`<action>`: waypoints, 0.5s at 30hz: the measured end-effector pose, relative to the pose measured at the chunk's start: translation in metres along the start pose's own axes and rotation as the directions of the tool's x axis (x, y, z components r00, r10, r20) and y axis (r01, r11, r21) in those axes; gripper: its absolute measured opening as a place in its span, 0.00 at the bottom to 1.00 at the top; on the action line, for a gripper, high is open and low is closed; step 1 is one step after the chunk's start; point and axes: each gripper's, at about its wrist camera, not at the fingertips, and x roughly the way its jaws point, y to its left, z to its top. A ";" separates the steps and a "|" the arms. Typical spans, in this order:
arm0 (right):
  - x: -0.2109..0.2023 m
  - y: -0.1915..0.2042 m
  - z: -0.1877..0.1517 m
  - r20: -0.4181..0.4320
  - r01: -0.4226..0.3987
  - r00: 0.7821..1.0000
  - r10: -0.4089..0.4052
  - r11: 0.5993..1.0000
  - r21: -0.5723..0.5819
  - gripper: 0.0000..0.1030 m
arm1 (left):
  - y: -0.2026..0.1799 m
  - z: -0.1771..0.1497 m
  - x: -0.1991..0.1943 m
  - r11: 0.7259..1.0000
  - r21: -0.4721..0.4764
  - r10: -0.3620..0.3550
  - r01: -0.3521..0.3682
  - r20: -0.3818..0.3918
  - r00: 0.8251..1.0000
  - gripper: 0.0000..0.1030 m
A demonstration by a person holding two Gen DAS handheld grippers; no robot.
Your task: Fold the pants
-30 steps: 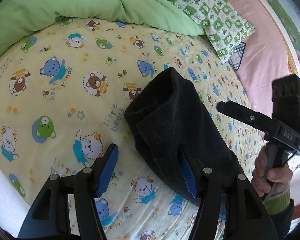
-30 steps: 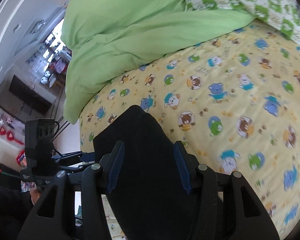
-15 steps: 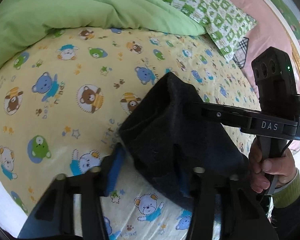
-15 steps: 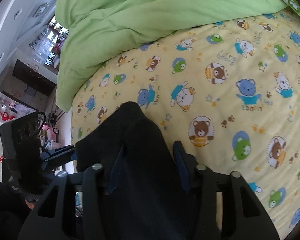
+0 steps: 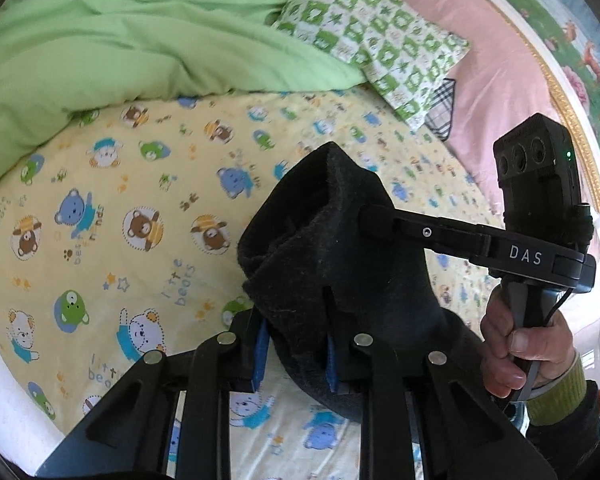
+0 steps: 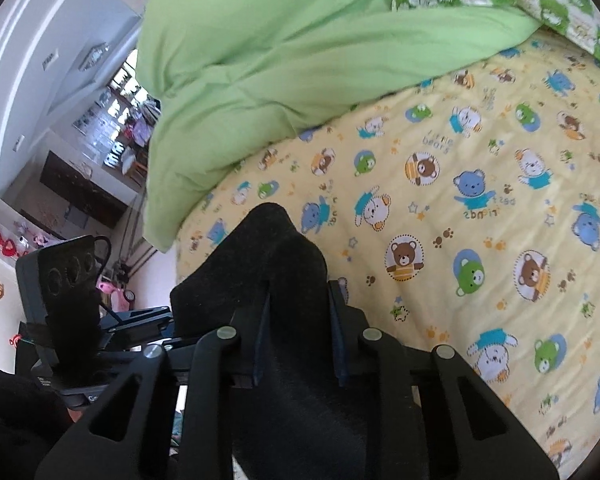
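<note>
Black folded pants (image 5: 332, 248) lie as a thick bundle on the yellow bear-print bedsheet (image 5: 120, 220). My left gripper (image 5: 296, 344) has its blue pads on the near end of the bundle. Its jaws are closing, with bunched fabric between them. In the right wrist view the pants (image 6: 276, 252) rise in a peak in front of my right gripper (image 6: 298, 320). Its jaws are also closing, and dark cloth fills the gap. The right gripper's finger (image 5: 420, 232) reaches into the bundle from the right, held by a hand (image 5: 512, 340).
A green duvet (image 5: 140, 40) is heaped along the far side of the bed. A green-and-white checked pillow (image 5: 380, 40) leans on a pink headboard (image 5: 500, 80). The bed's edge drops to a floor with furniture (image 6: 80, 200) on the left in the right wrist view.
Both pairs of jaws have narrowed onto the pants. The left gripper has risen and the bundle's end has bunched up with it. The right gripper has come in over the pants.
</note>
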 end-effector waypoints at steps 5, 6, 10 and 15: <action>-0.023 0.007 -0.005 0.054 -0.016 0.998 0.015 1.000 0.003 0.26 | -0.018 0.001 -0.020 0.999 0.031 -0.031 0.030 0.021 0.999 0.21; -0.030 0.009 -0.007 0.070 -0.018 0.997 0.018 1.000 0.003 0.26 | -0.022 0.001 -0.024 0.998 0.040 -0.039 0.038 0.026 0.999 0.21; -0.056 0.012 -0.017 0.128 -0.038 0.991 0.036 0.999 0.013 0.26 | -0.046 0.001 -0.039 0.994 0.085 -0.069 0.065 0.043 0.997 0.21; -0.095 0.012 -0.036 0.204 -0.052 0.978 0.045 0.998 0.025 0.25 | -0.082 -0.005 -0.051 0.982 0.150 -0.126 0.119 0.041 0.991 0.21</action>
